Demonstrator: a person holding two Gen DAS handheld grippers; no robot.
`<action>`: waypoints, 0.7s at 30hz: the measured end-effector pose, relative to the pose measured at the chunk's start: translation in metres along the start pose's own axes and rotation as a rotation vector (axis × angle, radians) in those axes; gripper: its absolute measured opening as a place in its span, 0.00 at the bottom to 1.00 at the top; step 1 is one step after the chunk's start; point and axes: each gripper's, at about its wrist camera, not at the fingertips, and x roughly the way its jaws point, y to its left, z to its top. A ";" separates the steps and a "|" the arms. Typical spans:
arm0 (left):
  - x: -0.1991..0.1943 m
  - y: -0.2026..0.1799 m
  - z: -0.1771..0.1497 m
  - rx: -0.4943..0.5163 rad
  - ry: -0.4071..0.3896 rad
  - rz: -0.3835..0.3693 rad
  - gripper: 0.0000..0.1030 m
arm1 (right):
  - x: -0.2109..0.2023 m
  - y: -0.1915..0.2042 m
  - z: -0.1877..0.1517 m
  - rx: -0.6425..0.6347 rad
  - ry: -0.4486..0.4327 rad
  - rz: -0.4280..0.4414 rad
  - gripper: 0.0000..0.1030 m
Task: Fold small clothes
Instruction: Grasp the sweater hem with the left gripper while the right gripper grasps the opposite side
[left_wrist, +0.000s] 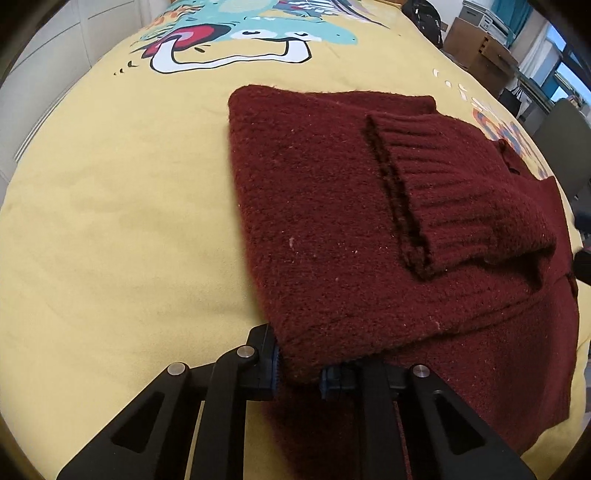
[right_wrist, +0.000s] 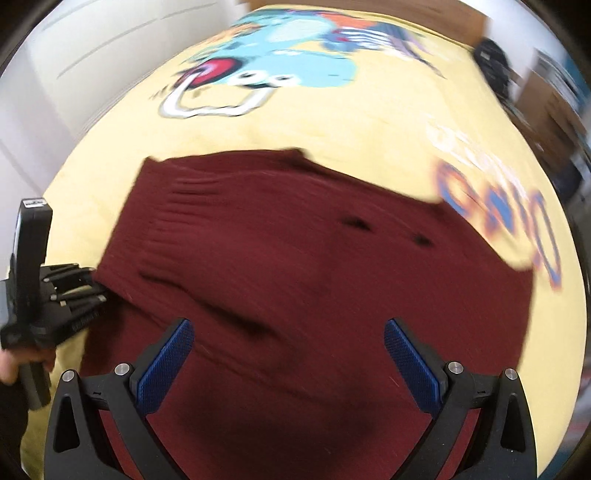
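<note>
Maroon knit fills much of the left wrist view: a sweater (left_wrist: 369, 229) lies partly folded on a yellow cloth (left_wrist: 118, 221) printed with a cartoon figure (left_wrist: 255, 33). 1 sleeve is laid across the body, its ribbed cuff (left_wrist: 424, 173) on top and facing the middle. The left gripper (left_wrist: 297, 373) sits at the sweater's near edge, its 2 fingers drawn in tight on a bunched fold of the knit, so the tool has hold of the sweater's hem corner. Boxes (left_wrist: 476, 48) and a dark bag (left_wrist: 424, 18) stand beyond the cloth's far edge.

From the right wrist view, blurred by motion, the sweater (right_wrist: 314, 277) spreads across the same yellow cloth (right_wrist: 332, 122), directly below the camera. The right gripper (right_wrist: 288, 354) hangs over it with its blue pads (right_wrist: 166, 365) spread wide apart and nothing between them. At the left edge the left gripper (right_wrist: 101, 295) meets the sweater's side, with a hand (right_wrist: 14, 363) on its handle.
</note>
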 end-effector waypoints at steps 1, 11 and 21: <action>0.002 0.006 0.001 -0.004 0.004 -0.002 0.12 | 0.007 0.012 0.009 -0.033 0.006 0.001 0.99; 0.001 0.019 0.006 -0.013 0.018 -0.016 0.13 | 0.066 0.075 0.036 -0.218 0.101 -0.022 0.98; 0.002 0.002 0.006 0.024 0.009 0.030 0.13 | 0.045 0.049 0.027 -0.166 0.052 -0.052 0.21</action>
